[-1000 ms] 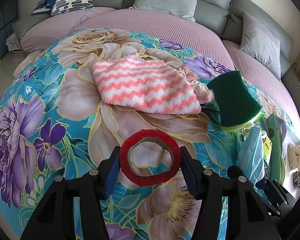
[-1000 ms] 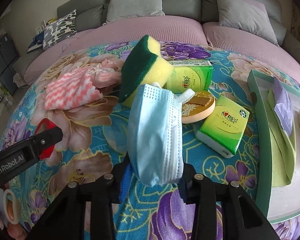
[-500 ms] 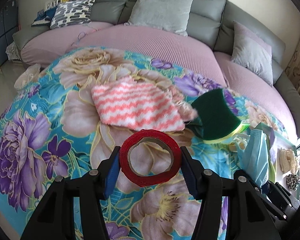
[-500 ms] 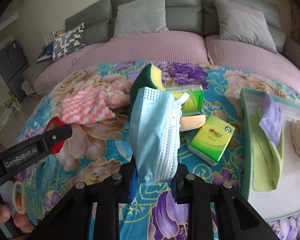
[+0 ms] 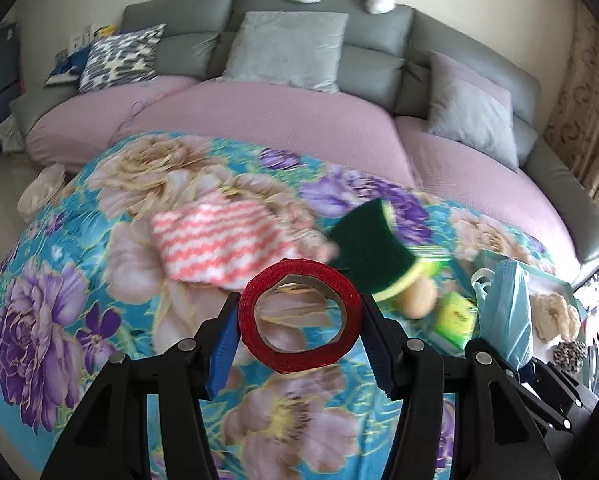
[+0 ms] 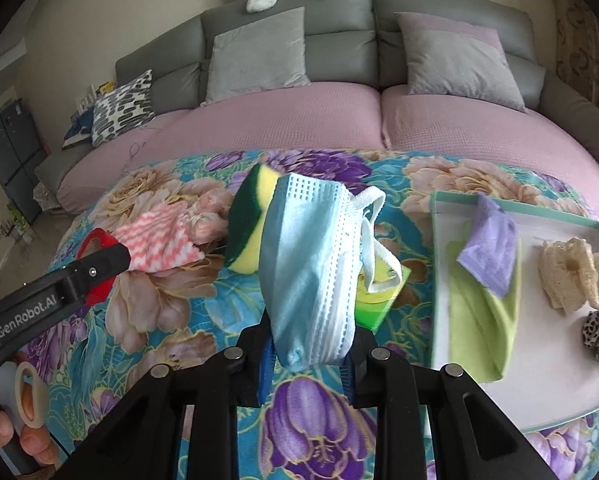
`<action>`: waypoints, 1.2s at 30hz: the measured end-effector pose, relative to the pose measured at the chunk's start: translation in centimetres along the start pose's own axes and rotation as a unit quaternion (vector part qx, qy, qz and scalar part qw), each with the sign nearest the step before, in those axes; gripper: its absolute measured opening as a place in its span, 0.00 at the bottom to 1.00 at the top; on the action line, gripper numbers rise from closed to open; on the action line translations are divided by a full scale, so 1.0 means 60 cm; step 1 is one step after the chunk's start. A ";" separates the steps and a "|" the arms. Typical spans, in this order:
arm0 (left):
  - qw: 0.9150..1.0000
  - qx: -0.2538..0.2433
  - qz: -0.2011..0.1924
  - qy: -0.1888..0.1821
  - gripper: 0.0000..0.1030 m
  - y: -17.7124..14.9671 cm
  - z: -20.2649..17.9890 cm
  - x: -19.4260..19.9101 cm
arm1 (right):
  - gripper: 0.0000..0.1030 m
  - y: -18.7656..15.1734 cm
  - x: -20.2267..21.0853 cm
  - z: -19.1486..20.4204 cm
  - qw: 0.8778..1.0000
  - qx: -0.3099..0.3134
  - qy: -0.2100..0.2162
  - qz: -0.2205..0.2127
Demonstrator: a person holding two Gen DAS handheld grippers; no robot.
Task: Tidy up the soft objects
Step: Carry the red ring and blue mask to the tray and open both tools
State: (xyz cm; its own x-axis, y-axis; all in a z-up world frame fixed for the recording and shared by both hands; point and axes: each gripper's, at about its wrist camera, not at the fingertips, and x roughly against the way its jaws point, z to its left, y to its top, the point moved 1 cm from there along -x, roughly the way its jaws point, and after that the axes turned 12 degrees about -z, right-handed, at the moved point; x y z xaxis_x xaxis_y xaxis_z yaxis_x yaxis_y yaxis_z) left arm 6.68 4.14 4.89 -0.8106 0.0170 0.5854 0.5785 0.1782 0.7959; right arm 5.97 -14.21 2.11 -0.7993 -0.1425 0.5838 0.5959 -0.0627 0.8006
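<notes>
Grippers above a floral cloth (image 6: pixel 171 308). Left gripper (image 5: pixel 297 330): pads pinch a red tape roll (image 5: pixel 299 320) at its sides. Right gripper (image 6: pixel 307 354): jaws have just been closing and now clamp the lower end of a blue face mask (image 6: pixel 311 264), which stands upright. Relative to the mask: green-yellow sponge (image 6: pixel 247 228) just behind-left, striped pink towel (image 6: pixel 155 244) farther left, tray (image 6: pixel 515 210) with cloths to the right.

light: soft, even daylight | shadows: faint | blur: motion smear on floral cloth (image 5: pixel 99 280) and items near sponge (image 5: pixel 371 248) | edges: strong fisheye bending, black corners | sofa (image 6: pixel 339 40) behind cloth: slightly soft
</notes>
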 end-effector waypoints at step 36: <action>0.965 -0.174 0.047 -0.191 0.57 -0.122 -0.388 -0.030 | 0.27 -0.023 0.117 -0.324 0.977 -0.103 -0.185 -0.002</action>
State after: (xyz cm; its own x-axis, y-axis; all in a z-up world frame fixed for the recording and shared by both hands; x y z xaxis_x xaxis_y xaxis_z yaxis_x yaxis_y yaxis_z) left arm 6.01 -20.12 1.61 -0.6893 0.3909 0.6100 0.5922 -0.1810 0.7852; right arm 1.04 -34.29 2.45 -0.7516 0.2232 0.6206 0.5659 -0.2652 0.7807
